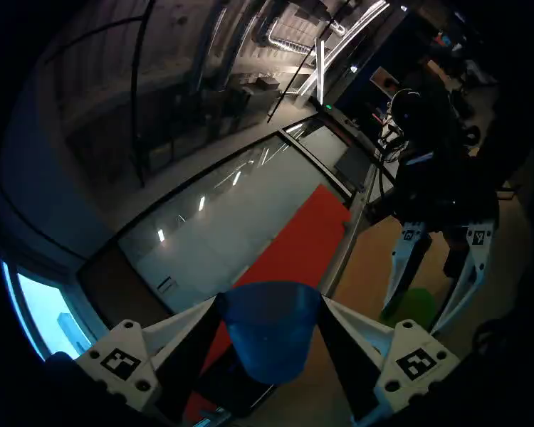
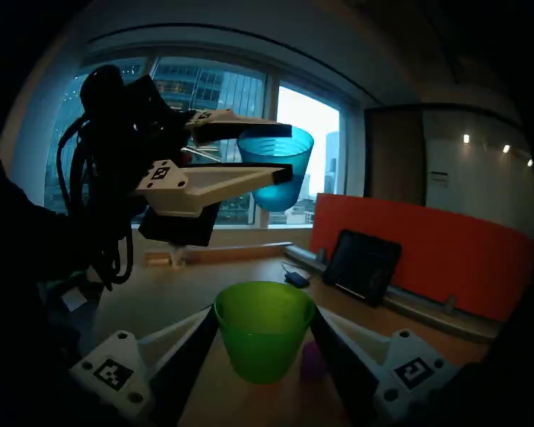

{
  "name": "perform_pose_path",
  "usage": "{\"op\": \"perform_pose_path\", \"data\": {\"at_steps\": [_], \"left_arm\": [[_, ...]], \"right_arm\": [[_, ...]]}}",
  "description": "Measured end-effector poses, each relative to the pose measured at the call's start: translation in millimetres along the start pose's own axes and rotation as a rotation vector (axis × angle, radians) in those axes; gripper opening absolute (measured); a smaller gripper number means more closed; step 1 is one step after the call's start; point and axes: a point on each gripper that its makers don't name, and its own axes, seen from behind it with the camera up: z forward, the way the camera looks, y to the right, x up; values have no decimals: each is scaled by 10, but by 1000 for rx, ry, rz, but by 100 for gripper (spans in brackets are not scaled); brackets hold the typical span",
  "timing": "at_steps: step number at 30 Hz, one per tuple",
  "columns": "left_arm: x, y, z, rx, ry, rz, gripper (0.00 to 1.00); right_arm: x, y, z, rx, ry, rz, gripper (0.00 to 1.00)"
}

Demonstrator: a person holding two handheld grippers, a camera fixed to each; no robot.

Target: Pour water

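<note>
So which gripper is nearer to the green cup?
Right. The right gripper holds the green cup between its fingers; the left gripper is apart from it, higher up, holding the blue cup.

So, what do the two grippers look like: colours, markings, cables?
Both the left gripper and the right gripper have white fingers with black inner faces and a square black-and-white marker on each finger. Black cables hang behind the left one.

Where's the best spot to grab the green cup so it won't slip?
Grip the green plastic cup on its side wall under the rim, coming level from the side, one finger each side. It stands upright and widens upward, so the rim cannot slide through. The right gripper holds it so.
</note>
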Motion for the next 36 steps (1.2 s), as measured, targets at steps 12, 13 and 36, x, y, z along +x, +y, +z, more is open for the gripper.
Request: {"op": "perform_pose_path", "data": {"at_steps": [12, 13, 36], "left_arm": [[36, -24, 41, 12, 4, 78, 89], [39, -21, 45, 12, 5, 85, 89], [190, -71, 111, 26, 14, 254, 89]], "right_arm": [[23, 10, 27, -4, 2, -2, 92], [25, 14, 30, -4, 2, -2, 92], [78, -2, 77, -2, 11, 1, 92]]}}
